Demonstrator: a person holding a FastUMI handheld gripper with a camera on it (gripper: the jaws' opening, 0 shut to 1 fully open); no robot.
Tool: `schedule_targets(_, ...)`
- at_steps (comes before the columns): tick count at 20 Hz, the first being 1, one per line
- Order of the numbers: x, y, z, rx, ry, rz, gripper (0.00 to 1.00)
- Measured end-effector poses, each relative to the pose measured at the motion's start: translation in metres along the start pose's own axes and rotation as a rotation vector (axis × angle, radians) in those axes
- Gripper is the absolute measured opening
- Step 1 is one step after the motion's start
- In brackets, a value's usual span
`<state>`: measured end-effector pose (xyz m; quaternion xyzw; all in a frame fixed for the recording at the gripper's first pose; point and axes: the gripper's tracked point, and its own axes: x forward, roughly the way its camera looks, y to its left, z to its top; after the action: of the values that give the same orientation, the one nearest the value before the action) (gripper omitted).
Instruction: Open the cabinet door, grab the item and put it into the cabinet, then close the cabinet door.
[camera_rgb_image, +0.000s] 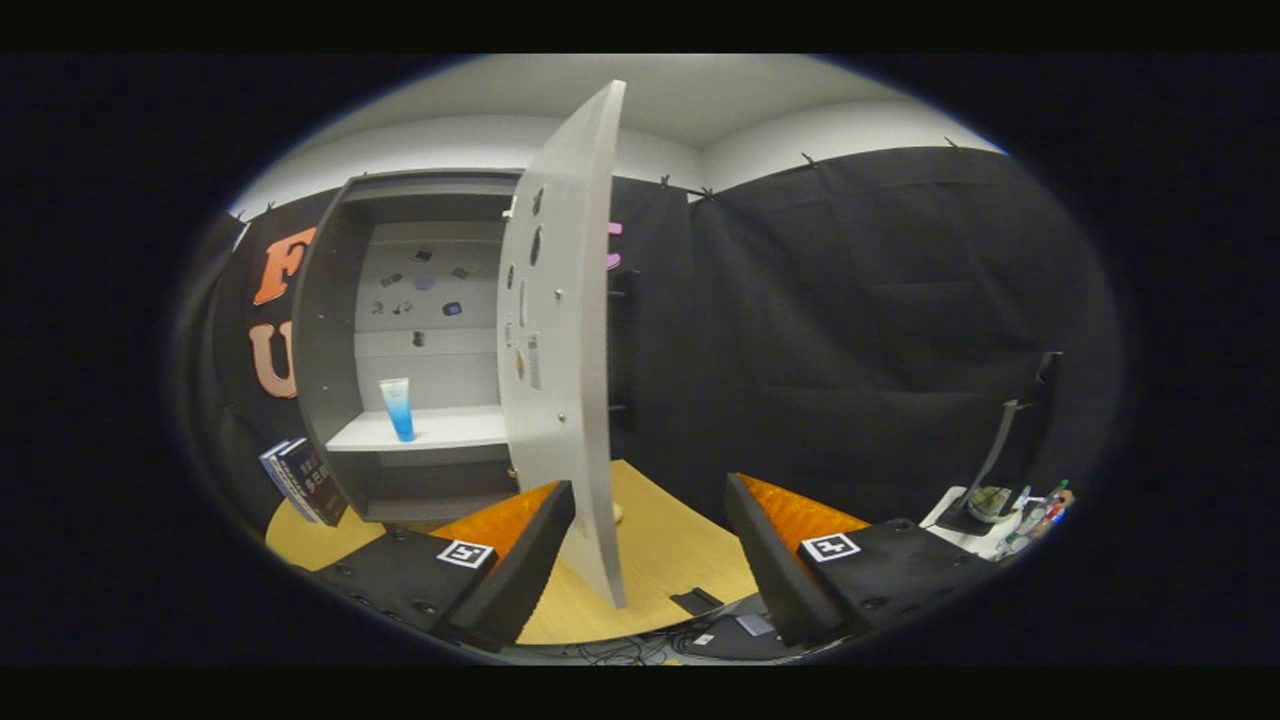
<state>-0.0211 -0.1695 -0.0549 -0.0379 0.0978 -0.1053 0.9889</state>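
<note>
A grey cabinet stands on the wooden table, ahead and to the left of my fingers. Its pale door is swung wide open, edge-on toward me, with its lower edge reaching down between my fingers. A blue-and-white tube stands upright on the cabinet's white shelf. My gripper is open, nothing held; the door's lower corner hangs in the gap close to the left finger, and I cannot tell whether they touch.
Books lean against the cabinet's left side. A white stand with a dark arm and small items sits beyond the right finger. Cables and a dark device lie below the table's front edge. Black cloth walls the booth.
</note>
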Motion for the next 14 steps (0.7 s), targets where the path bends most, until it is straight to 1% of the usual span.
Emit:
schedule_targets(5, 0.04, -0.036, -0.023, 0.015, 0.033, -0.049, 0.96)
schedule_targets(8, 0.069, -0.048, -0.041, 0.035, 0.065, -0.065, 0.96)
schedule_targets(11, 0.087, -0.041, -0.053, 0.077, 0.083, -0.046, 0.97)
schedule_targets(14, 0.093, -0.036, -0.056, 0.094, 0.078, -0.022, 0.96)
